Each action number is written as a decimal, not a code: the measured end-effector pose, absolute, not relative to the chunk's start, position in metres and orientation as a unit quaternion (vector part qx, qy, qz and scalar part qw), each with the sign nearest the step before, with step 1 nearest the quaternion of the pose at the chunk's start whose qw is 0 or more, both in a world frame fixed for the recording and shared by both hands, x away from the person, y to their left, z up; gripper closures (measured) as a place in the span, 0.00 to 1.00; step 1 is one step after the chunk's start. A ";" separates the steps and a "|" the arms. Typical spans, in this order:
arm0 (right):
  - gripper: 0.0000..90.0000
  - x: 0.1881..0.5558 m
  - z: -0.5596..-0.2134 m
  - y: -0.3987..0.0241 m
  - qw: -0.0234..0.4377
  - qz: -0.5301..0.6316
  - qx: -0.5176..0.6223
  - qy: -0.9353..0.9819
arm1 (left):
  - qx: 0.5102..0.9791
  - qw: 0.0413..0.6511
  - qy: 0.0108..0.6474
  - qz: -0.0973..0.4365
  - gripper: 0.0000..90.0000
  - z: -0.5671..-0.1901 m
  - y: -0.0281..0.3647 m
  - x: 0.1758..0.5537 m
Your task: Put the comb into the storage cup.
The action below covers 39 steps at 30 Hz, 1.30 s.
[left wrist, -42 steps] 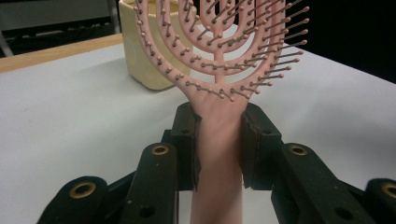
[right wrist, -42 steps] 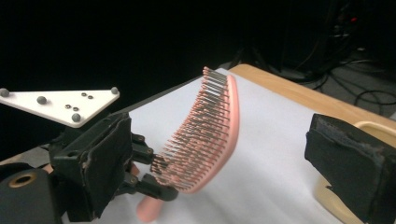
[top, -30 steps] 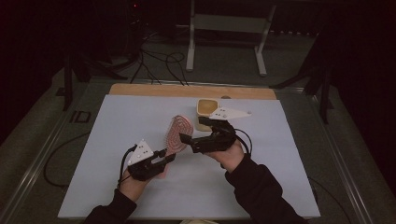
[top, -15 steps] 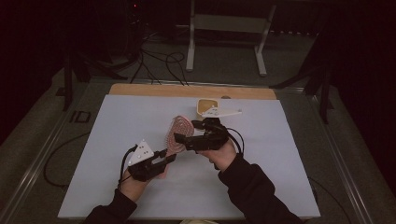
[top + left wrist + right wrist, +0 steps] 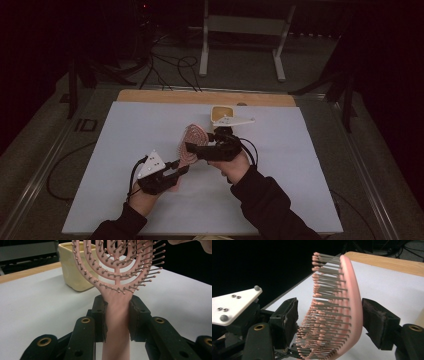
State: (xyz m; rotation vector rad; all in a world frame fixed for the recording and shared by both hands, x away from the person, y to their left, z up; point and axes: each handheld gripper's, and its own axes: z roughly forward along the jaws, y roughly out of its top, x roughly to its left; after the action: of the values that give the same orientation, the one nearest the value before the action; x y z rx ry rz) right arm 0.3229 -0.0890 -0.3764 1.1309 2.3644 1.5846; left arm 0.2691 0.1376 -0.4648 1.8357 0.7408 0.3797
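A pink vented hairbrush (image 5: 192, 140) is held up over the white table cover (image 5: 300, 175). My left gripper (image 5: 182, 170) is shut on the brush's handle; in the left gripper view both pads of my left gripper (image 5: 116, 317) press the handle below the bristled head (image 5: 117, 272). My right gripper (image 5: 192, 148) reaches in from the right around the head. Its jaws have just been closing, and in the right gripper view the brush head (image 5: 337, 310) stands edge-on between the jaws of my right gripper (image 5: 333, 317). One pad (image 5: 289, 315) is at the bristle tips, the other at the back, not clearly pressing.
A cream square cup (image 5: 222, 114) stands behind the brush near the wooden strip (image 5: 200, 97) at the table's far edge; it shows as the cup (image 5: 75, 270) in the left gripper view. Beyond the table are a metal stand (image 5: 240, 30) and floor cables (image 5: 170, 65).
My right gripper has moved left to the brush head, and its jaws have narrowed around it. The left gripper and the brush handle have stayed put.
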 end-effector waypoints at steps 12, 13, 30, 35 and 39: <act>0.58 0.322 -0.379 -0.087 0.041 0.510 0.377 0.772 | 0.770 0.539 0.305 0.156 0.79 -0.465 0.137 0.268; 0.59 0.322 -0.379 -0.087 0.039 0.511 0.377 0.772 | 0.769 0.540 0.306 0.154 0.79 -0.465 0.137 0.269; 0.71 0.320 -0.379 -0.087 0.021 0.535 0.359 0.764 | 0.774 0.534 0.309 0.141 0.78 -0.466 0.135 0.271; 0.72 0.317 -0.378 -0.086 0.030 0.541 0.353 0.762 | 0.771 0.539 0.313 0.128 0.78 -0.466 0.135 0.272; 0.72 0.317 -0.379 -0.086 0.037 0.542 0.349 0.764 | 0.770 0.541 0.320 0.110 0.70 -0.468 0.136 0.275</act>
State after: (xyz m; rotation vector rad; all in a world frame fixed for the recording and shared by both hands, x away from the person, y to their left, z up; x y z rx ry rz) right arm 0.3173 -0.0855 -0.3789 1.0702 2.3444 1.6652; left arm 0.2750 0.1363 -0.4677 1.8287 0.7609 0.2615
